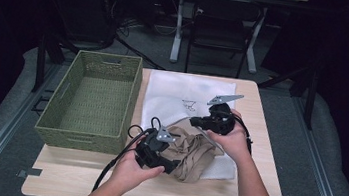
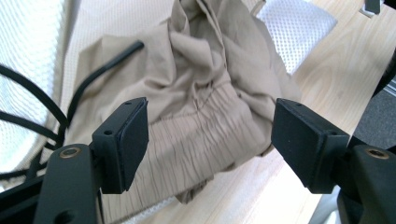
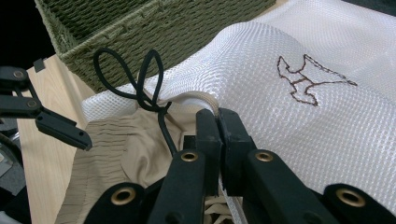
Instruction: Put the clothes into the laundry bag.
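Right tool (image 3: 218,122) jaws together, clamped on the rim of the white mesh bag (image 3: 299,121) at its opening. Left tool (image 2: 210,140) jaws apart, pads clear of the cloth. Tan garment (image 2: 205,107) bunched on the table (image 1: 102,180) straight ahead of the left tool, partly lying on the bag. Green woven basket (image 1: 89,102) beyond the left tool.
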{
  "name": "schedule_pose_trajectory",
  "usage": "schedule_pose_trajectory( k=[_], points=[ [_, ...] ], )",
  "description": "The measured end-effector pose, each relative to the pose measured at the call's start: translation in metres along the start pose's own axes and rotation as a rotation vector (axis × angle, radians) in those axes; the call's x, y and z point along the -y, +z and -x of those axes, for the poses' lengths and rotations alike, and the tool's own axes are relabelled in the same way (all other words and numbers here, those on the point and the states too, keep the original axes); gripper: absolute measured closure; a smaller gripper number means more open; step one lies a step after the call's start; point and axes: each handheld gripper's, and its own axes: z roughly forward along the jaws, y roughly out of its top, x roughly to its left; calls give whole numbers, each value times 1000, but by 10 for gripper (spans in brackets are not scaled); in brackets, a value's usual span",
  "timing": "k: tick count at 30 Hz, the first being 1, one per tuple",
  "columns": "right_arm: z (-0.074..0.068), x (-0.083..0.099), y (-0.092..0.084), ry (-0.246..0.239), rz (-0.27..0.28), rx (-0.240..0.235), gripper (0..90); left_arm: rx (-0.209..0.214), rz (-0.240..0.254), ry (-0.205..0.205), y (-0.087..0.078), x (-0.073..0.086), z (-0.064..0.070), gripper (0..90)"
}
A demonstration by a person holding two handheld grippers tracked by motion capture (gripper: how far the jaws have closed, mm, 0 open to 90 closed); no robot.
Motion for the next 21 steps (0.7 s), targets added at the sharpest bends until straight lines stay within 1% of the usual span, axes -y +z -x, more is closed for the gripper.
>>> schedule_pose_trajectory(
  k=[3, 6, 7, 11, 13, 14, 19, 21],
  points=[
    [0, 0, 0, -3, 0, -1, 880, 8, -17, 6, 6, 6, 1, 277],
    [0, 0, 0, -5, 0, -2, 880, 29, -29, 9, 12, 10, 5, 278],
    [0, 0, 0, -3, 0, -1, 880, 29, -36, 20, 14, 10, 7, 277],
    [0, 0, 0, -1, -1, -1, 880, 3, -48, 47, 22, 13, 13, 273],
    [-1, 0, 0, -1, -1, -2, 880, -5, -47, 51, 26, 16, 15, 272],
    [-1, 0, 0, -1, -1, -1, 880, 1, -46, 52, 27, 17, 15, 270],
    [-2, 0, 1, -4, -4, 0, 880, -33, -39, 71, 34, 21, 19, 235],
    [-2, 0, 1, -3, -3, 0, 880, -68, -25, 86, 32, 21, 21, 246]
  ],
)
